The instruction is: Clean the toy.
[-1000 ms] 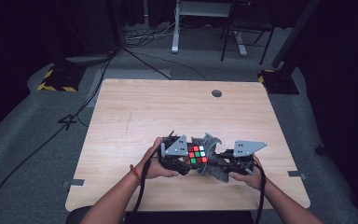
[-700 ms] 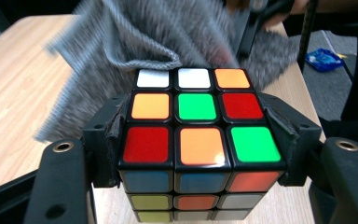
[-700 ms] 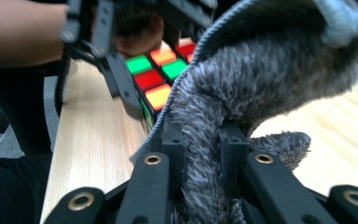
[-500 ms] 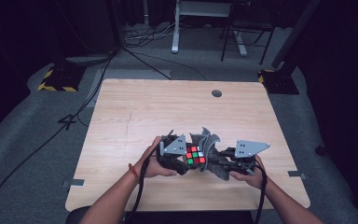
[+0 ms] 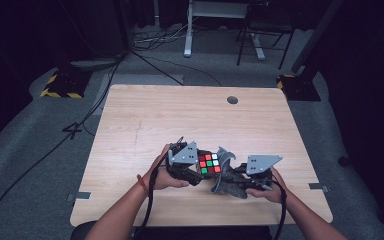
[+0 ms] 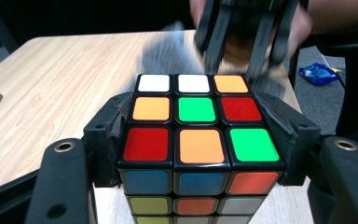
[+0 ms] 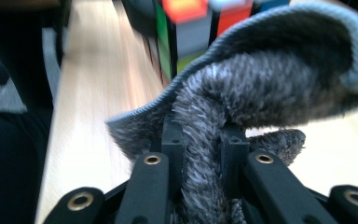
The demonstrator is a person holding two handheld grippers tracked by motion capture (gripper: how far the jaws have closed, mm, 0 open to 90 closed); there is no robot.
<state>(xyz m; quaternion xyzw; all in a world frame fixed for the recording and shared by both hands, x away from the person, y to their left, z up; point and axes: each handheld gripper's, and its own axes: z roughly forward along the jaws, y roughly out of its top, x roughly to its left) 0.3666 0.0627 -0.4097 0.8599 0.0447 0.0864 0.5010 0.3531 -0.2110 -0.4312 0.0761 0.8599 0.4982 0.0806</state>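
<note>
A scrambled colour cube (image 5: 208, 163) (image 6: 196, 121) is held just above the table near its front edge, with my left gripper (image 5: 196, 167) (image 6: 196, 140) shut on its two sides. Right beside it, my right gripper (image 5: 232, 180) (image 7: 204, 144) is shut on a grey fuzzy cloth (image 5: 226, 176) (image 7: 261, 88), whose upper fold rises against the cube's right side. In the right gripper view the cube (image 7: 191, 32) stands blurred just behind the cloth. In the left gripper view the cloth (image 6: 168, 46) and the other gripper's jaws appear blurred beyond the cube.
The wooden table (image 5: 145, 120) has a round cable hole (image 5: 232, 100) near its far edge. Cables, a black-and-yellow floor block (image 5: 62, 85) and stand legs lie on the grey floor beyond. A blue packet (image 6: 319, 74) lies on the floor at the right.
The cloth's upper fold has shifted a little against the cube; both hands stay in nearly the same place.
</note>
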